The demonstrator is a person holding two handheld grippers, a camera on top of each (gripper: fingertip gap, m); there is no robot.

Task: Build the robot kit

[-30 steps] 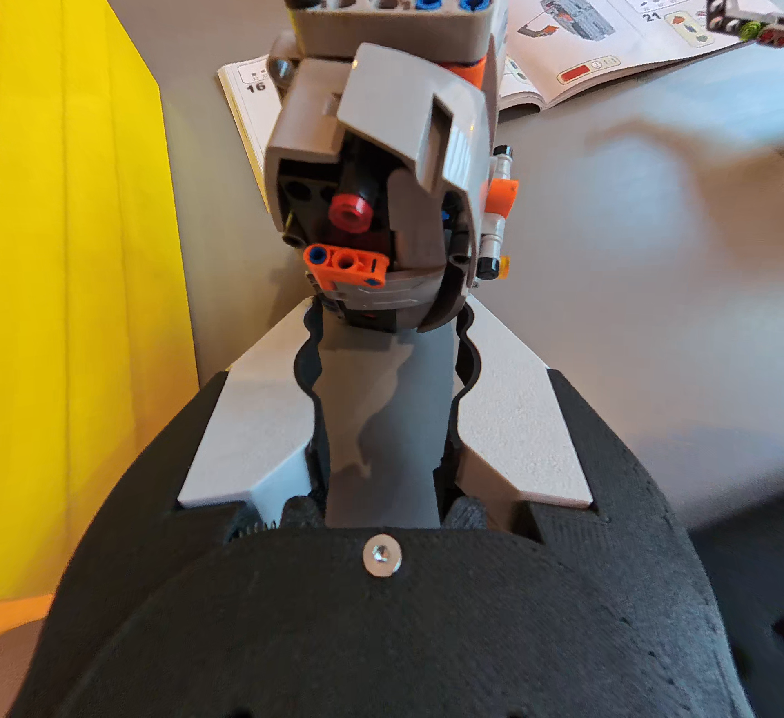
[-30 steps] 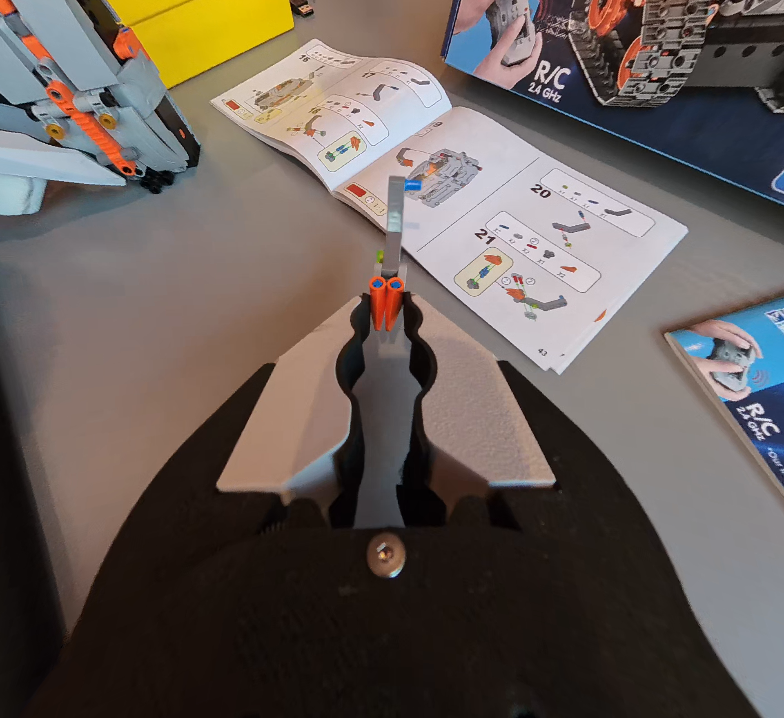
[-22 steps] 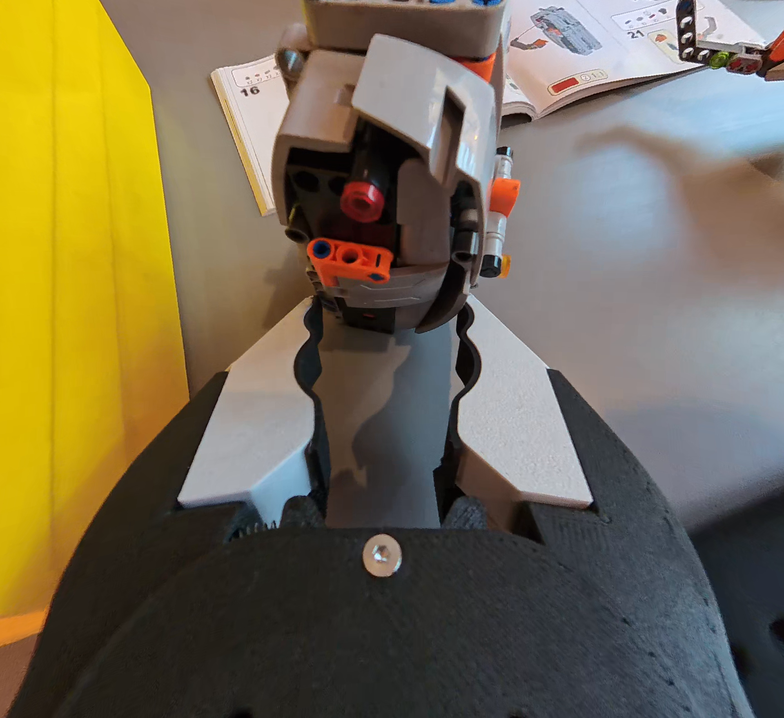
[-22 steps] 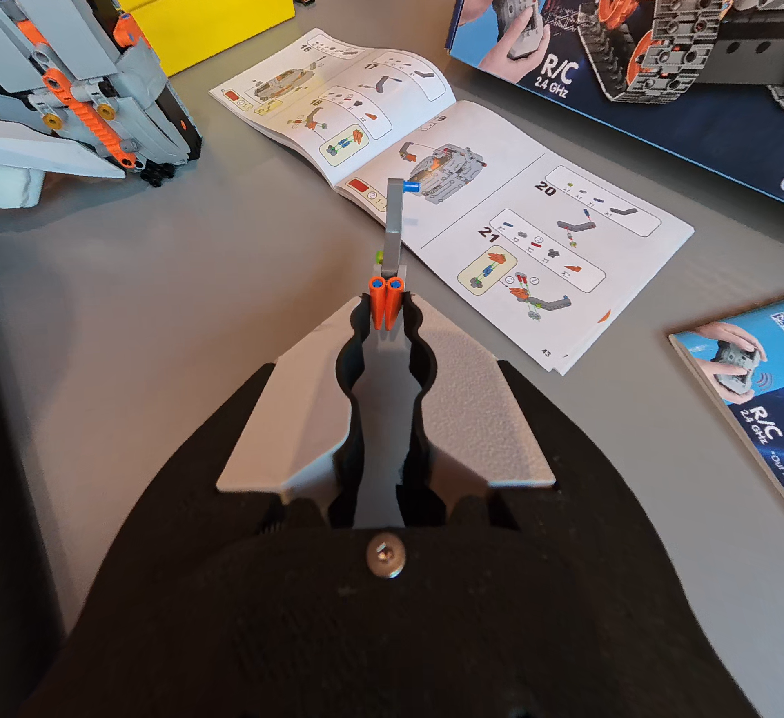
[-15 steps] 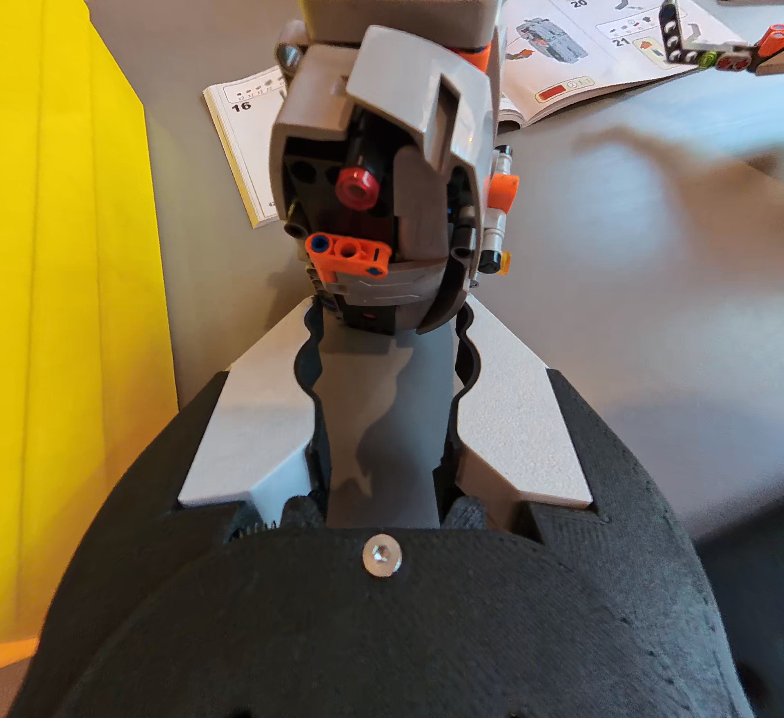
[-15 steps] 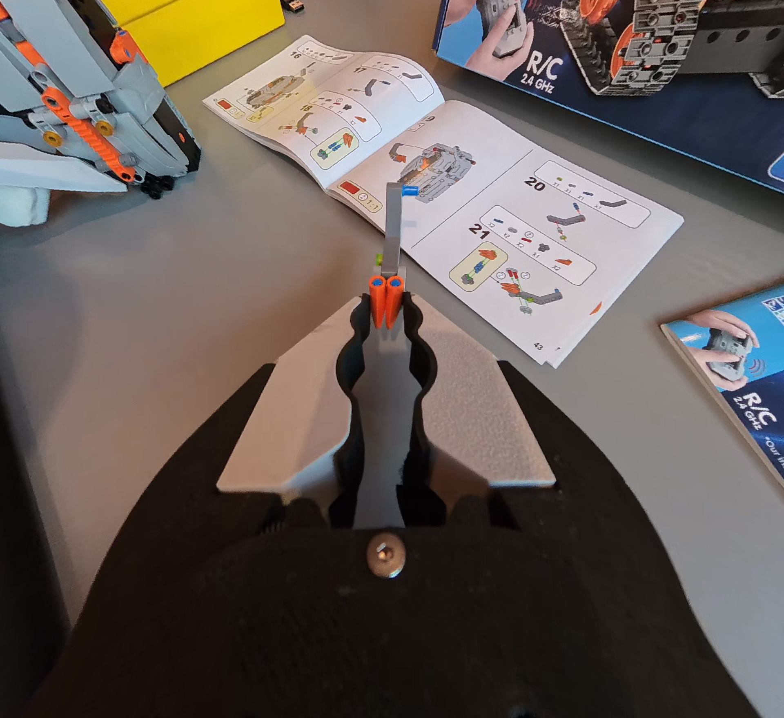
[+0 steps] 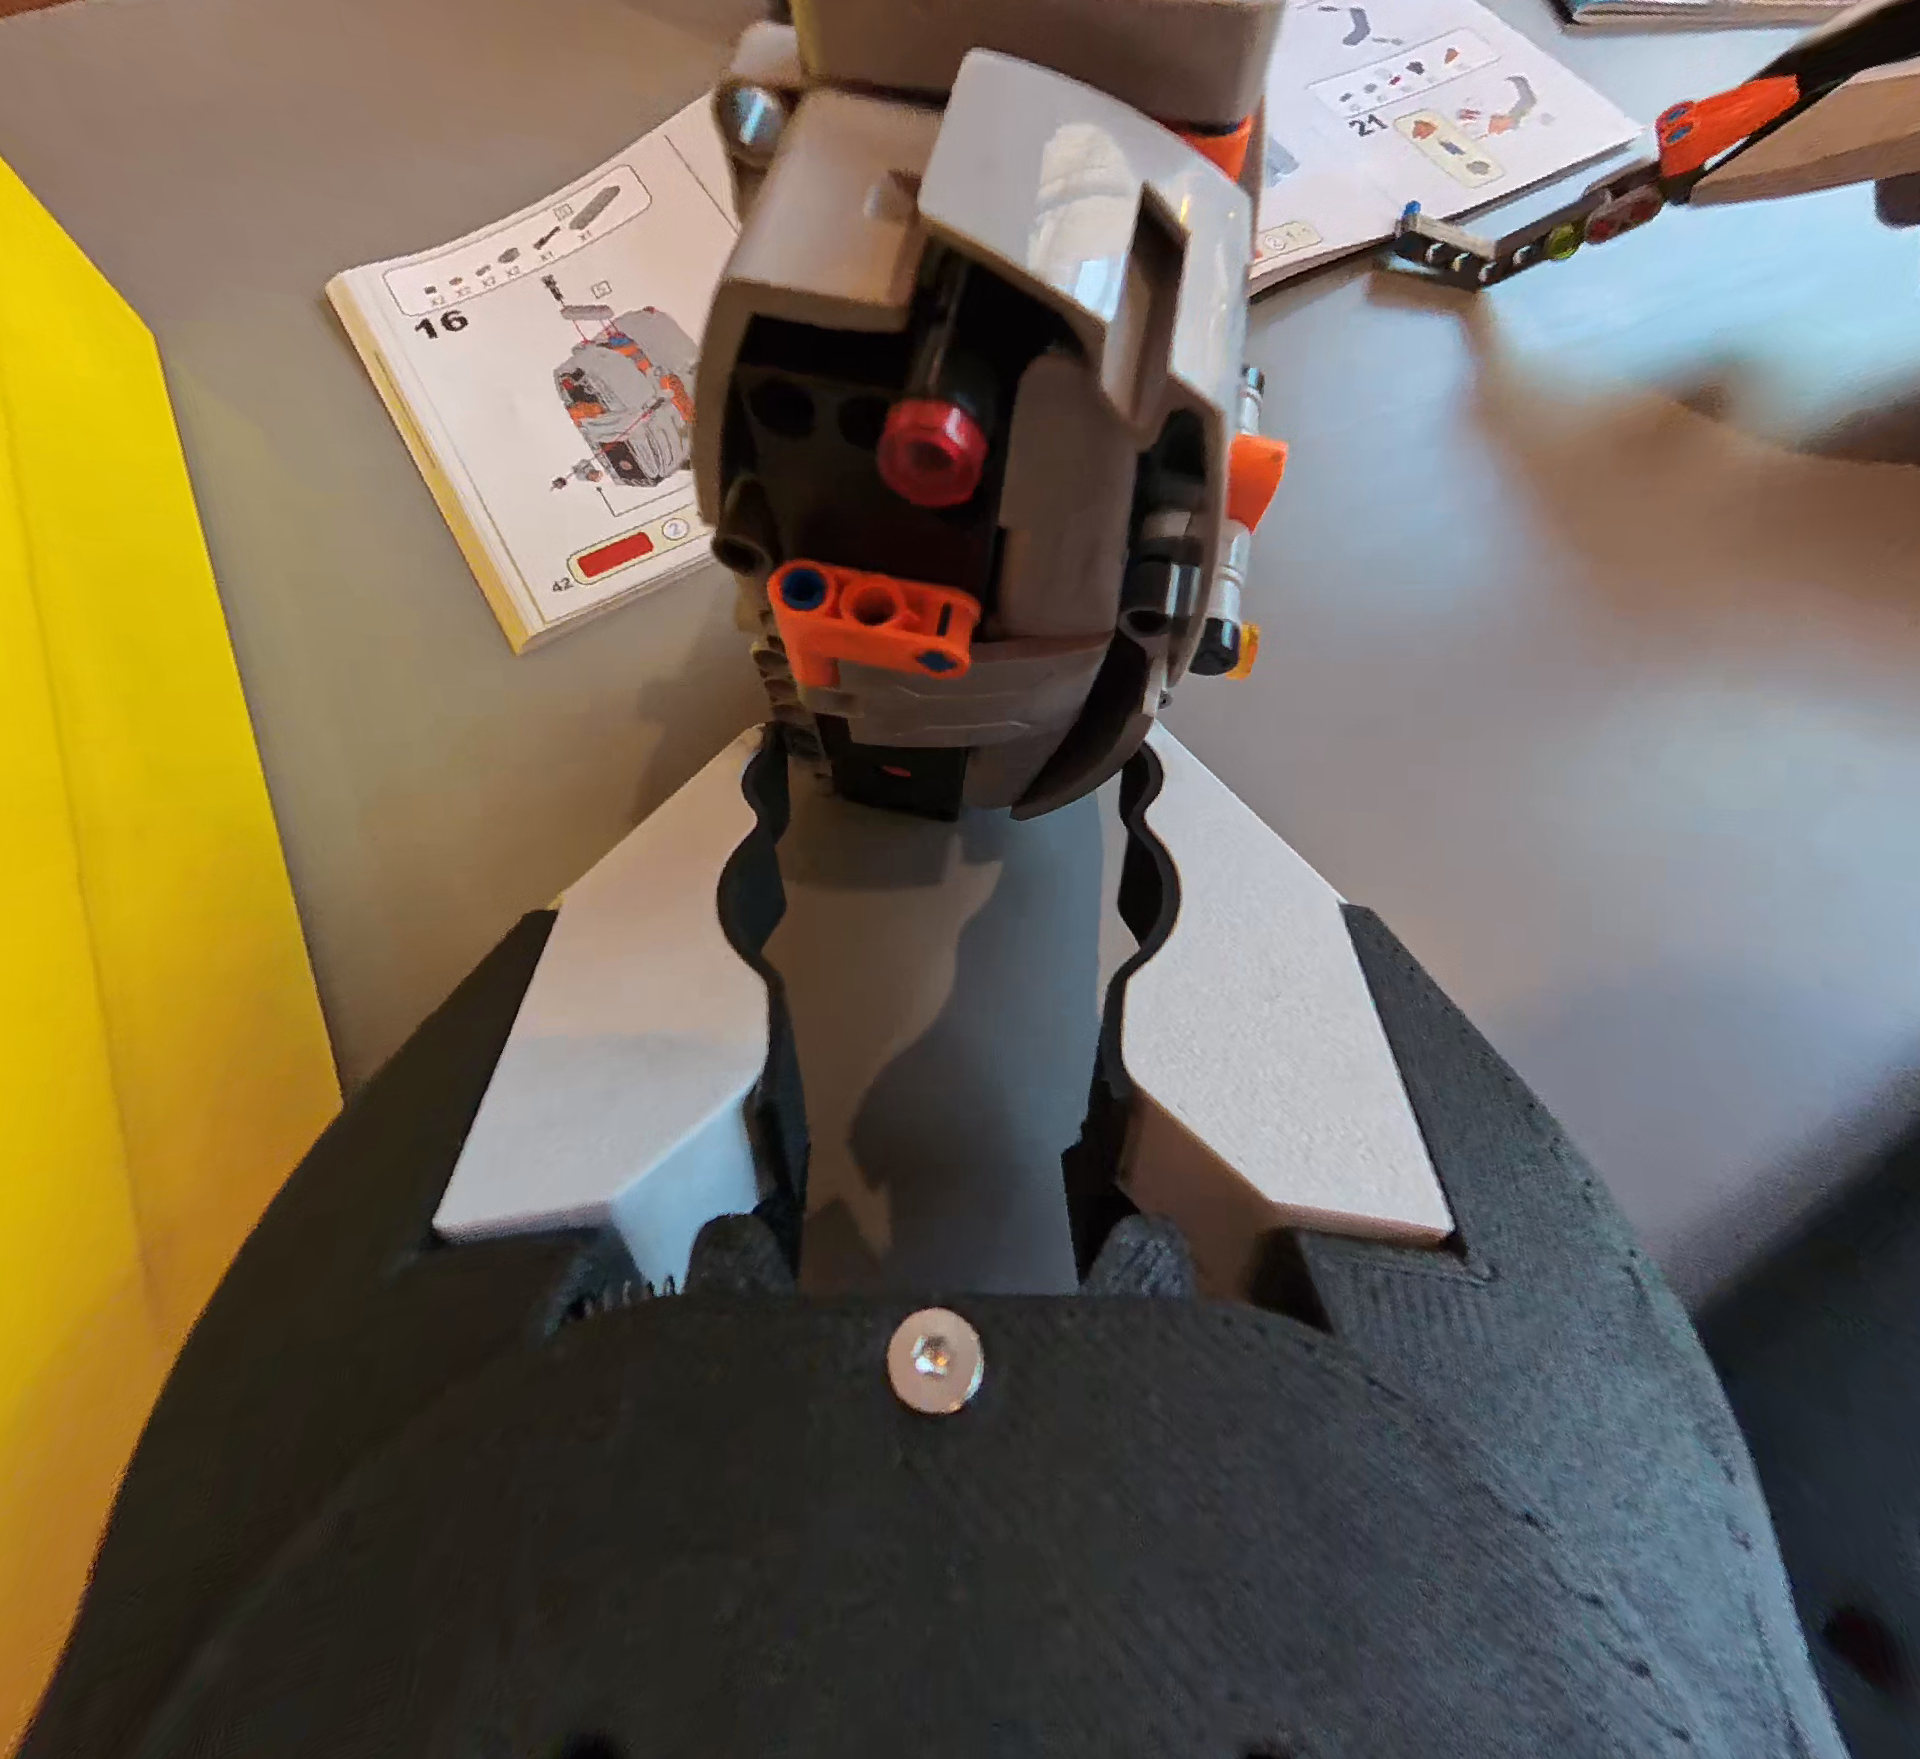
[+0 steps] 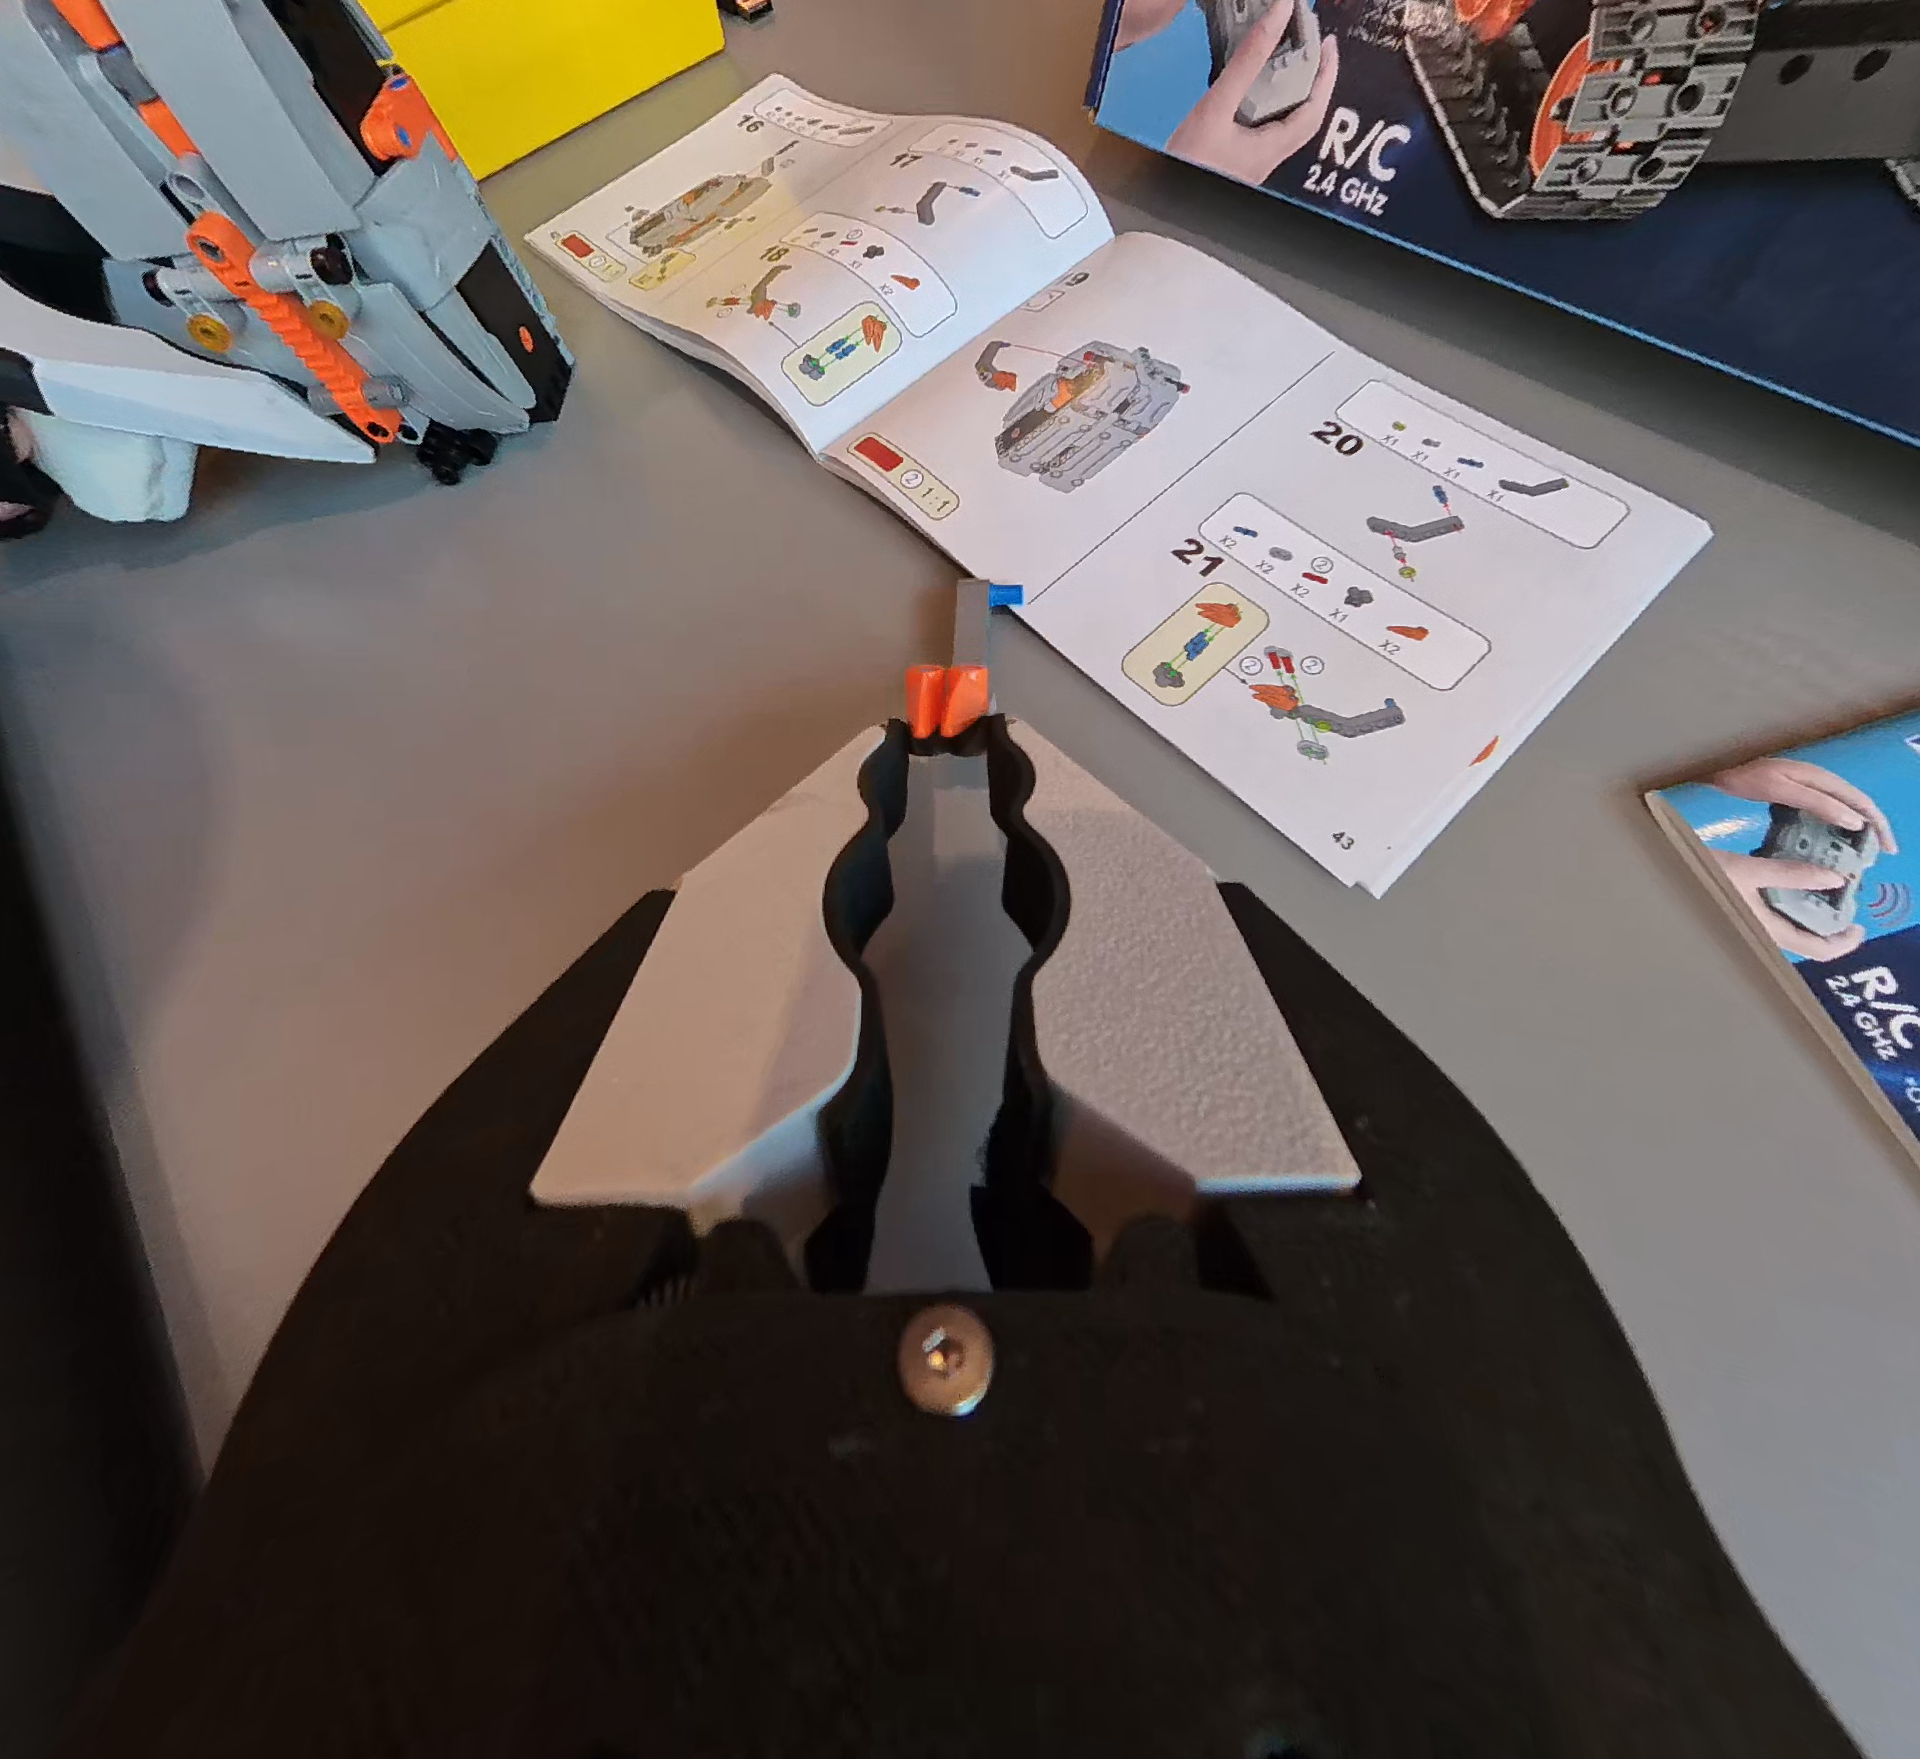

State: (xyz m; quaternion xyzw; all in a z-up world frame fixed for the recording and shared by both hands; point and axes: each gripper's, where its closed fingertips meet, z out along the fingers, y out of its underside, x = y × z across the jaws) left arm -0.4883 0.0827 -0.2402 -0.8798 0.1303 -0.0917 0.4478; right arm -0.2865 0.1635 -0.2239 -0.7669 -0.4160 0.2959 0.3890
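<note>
While the left gripper (image 7: 951, 764) squeezes the bottom of a big grey, black and orange toy-brick model (image 7: 977, 421), its two white fingers (image 7: 644, 961) stay fairly wide apart, because the model fills the gap between them. The model stands up off the flat grey table (image 7: 1507, 774). A tall yellow box (image 7: 114, 774) runs close along the left side, so there is little room there. To the right the table is bare for a good way. The right gripper (image 8: 945, 743) is almost closed on a small part: a thin grey bent beam with orange claw pieces (image 8: 951, 686), and a blue peg sticks out at its far tip. In the left wrist view that small part (image 7: 1538, 229) hangs in the air off to the right of the model, well apart from it. Just past the beam an open white instruction booklet (image 8: 1143, 462) lies flat on the table. Behind the booklet stands a big blue toy box with a picture on it (image 8: 1507, 47), closing off the far side. A thin blue booklet (image 8: 1818, 899) lies at the right edge.
</note>
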